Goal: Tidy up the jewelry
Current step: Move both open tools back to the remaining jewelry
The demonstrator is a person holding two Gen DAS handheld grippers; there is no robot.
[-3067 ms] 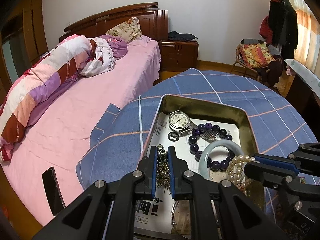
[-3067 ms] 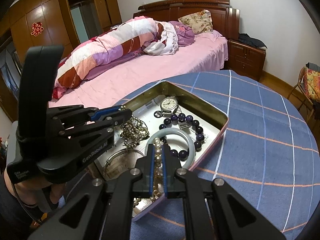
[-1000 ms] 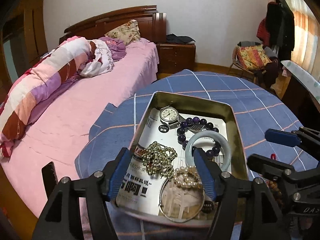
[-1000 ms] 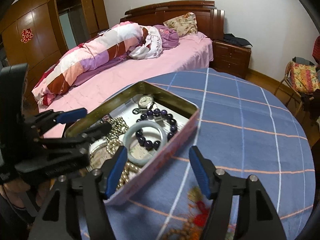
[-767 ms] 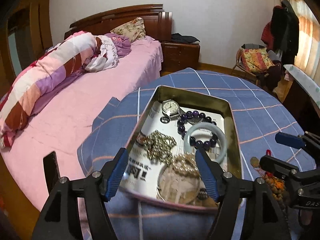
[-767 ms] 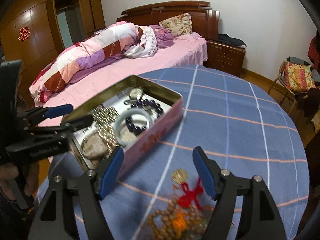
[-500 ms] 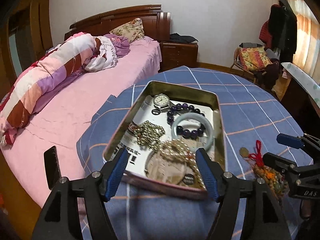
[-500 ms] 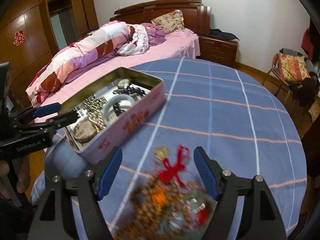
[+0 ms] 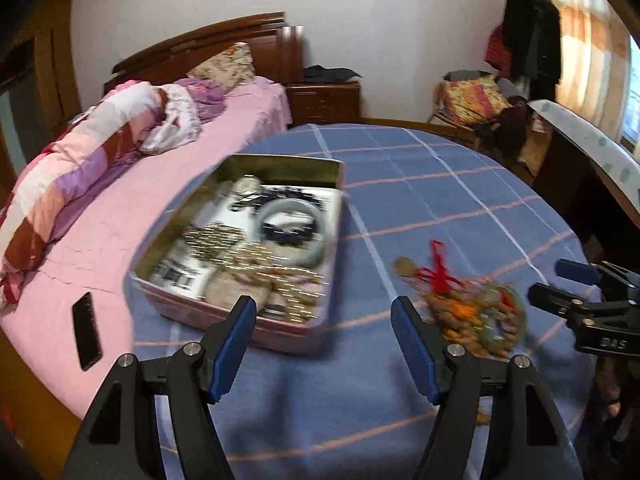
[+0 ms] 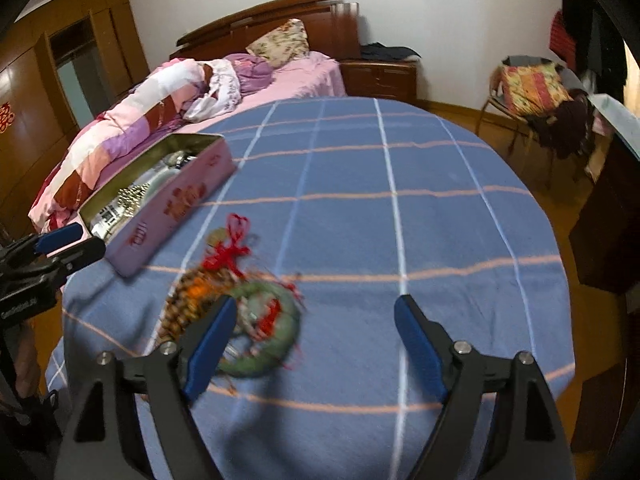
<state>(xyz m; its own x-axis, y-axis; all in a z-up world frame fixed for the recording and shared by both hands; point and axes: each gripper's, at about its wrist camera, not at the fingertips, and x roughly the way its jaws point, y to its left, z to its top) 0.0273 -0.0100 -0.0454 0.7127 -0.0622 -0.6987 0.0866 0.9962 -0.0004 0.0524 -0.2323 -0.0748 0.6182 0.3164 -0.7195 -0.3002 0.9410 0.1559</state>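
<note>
Nearest us, the right claw (image 10: pixel 314 344) has just been opening and stands spread and empty, one pad over the tangled bead-and-tassel cluster (image 10: pixel 236 304) near the desk's (image 10: pixel 400 220) near edge; the left claw (image 9: pixel 322 346) is spread and empty too. Farther on, toward the desk's bed-side edge, sits the tin (image 9: pixel 240 240) of jewelry. We judge a grab could catch only a tassel, so loose beads drag, snag the cloth or spill over the edge.

Soft daylight comes from the curtained window (image 9: pixel 592 36), right of the table (image 9: pixel 440 184). The tin (image 9: pixel 240 312) and beads (image 10: pixel 240 312) smear with motion blur. Fisheye bends the edges; corners go black.
</note>
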